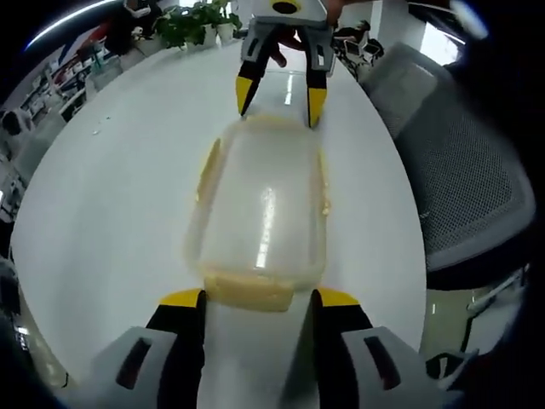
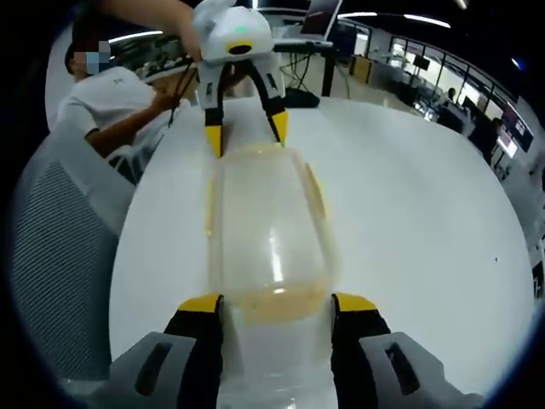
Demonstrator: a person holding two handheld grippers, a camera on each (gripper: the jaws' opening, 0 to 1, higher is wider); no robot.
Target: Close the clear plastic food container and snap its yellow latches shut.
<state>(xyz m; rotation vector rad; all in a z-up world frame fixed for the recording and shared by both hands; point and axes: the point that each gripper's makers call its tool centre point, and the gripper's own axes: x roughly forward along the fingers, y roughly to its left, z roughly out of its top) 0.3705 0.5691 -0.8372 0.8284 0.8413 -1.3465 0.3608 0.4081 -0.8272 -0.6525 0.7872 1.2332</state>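
On white worktop (image 1: 111, 196): lidded container (image 1: 260, 209) bracketed endwise by left hand-held gripper (image 1: 258, 300) and right hand-held gripper (image 2: 277, 305), both spread, straddling end latches (image 1: 249, 291) for pressing shut.

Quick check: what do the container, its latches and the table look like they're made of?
Container: clear, glossy plastic, with the table showing through and streaked highlights on the lid. Latches: pale yellow, likely plastic, slightly translucent. Table: smooth white top, probably laminate, faintly reflective.

One container (image 1: 260, 204), four yellow latches (image 1: 251, 292), two tools (image 1: 255, 300), one table (image 1: 111, 196), one chair (image 1: 464, 179).
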